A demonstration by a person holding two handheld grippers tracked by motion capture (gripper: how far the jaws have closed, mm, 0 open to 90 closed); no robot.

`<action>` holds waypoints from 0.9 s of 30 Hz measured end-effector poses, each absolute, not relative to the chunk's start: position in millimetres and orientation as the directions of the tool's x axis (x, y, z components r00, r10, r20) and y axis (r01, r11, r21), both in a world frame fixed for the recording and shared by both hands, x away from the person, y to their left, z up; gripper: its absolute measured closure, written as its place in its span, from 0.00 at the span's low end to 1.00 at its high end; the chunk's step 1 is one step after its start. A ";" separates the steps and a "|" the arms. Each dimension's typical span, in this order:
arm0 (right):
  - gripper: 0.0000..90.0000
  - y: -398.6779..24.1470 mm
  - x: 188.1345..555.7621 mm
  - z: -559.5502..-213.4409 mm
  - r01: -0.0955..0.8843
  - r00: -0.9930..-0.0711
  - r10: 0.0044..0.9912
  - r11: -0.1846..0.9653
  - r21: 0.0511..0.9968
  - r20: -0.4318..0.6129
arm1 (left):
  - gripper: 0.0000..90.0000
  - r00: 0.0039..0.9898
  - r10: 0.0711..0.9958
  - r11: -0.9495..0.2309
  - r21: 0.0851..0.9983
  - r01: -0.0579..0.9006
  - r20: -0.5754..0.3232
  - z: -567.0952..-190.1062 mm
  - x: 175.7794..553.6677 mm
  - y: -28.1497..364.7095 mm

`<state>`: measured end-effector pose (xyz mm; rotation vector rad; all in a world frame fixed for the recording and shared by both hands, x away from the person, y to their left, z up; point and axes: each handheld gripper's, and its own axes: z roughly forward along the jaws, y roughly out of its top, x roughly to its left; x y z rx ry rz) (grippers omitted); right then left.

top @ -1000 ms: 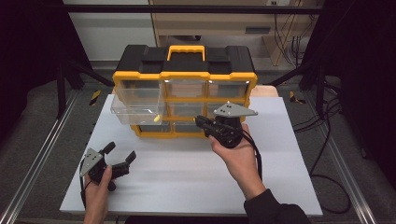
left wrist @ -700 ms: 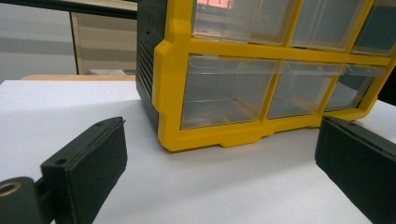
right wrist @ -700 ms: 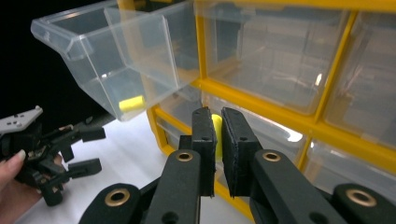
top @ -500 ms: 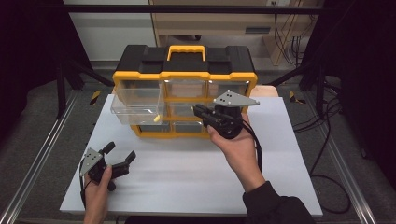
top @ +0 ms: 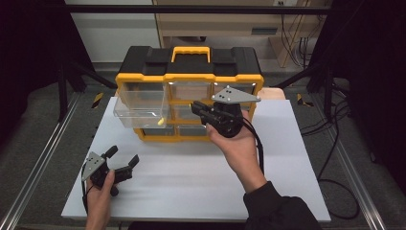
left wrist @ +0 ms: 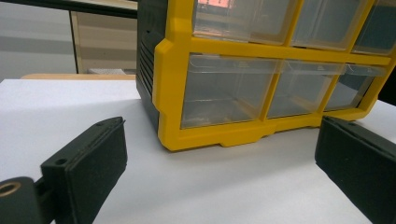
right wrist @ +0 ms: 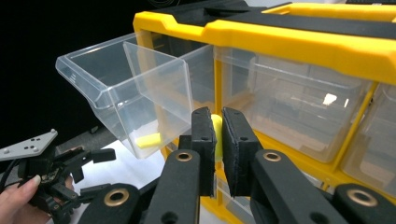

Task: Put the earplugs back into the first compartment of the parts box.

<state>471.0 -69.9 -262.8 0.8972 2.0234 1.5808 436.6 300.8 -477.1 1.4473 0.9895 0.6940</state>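
The right hand [top: 237,146] is lifted up off the desk [top: 191,182], in front of the middle of the yellow and black drawer box [top: 189,76]. Its arm comes in from the bottom edge of the desk and slants up to the box. It holds the right tongs [top: 197,109] level, and they aim to the left, at the open drawer. The right tongs are almost closed. They pinch a small yellow piece [right wrist: 216,135] between their black pads [right wrist: 203,140]. The left hand [top: 98,196] sits low, near the front left corner of the desk. Its left tongs [top: 122,160] are wide open with nothing in them. In the left gripper view, the two pads [left wrist: 95,161] stand far apart and the bare white desk lies between them. The drawer box stands at the back edge of the desk and has many clear drawers. The top left drawer [top: 139,108] is pulled out and sticks out over the desk. Another small yellow piece [top: 161,121] lies inside it, at the bottom, near its right wall. The pinched piece is just to the right of the open drawer, outside it. The drawer's clear side wall stands between the tongs and the inside of the drawer. A black cable [top: 258,148] hangs from the right tongs, down past the wrist.
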 end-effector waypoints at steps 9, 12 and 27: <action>0.93 -68.4 470.6 -251.6 0.212 -0.706 0.705 0.128 0.969 0.062 | 0.02 0.464 0.876 0.048 0.982 0.181 -0.128 -477.3 436.7 299.8; 0.93 -68.0 471.5 -248.9 0.208 -0.706 0.705 0.115 0.971 0.068 | 0.02 0.466 0.876 0.047 0.982 0.182 -0.128 -477.4 436.8 299.6; 0.93 -56.7 471.2 -241.1 0.194 -0.723 0.688 0.109 0.975 0.067 | 0.02 0.469 0.874 0.045 0.982 0.182 -0.127 -477.6 437.0 298.6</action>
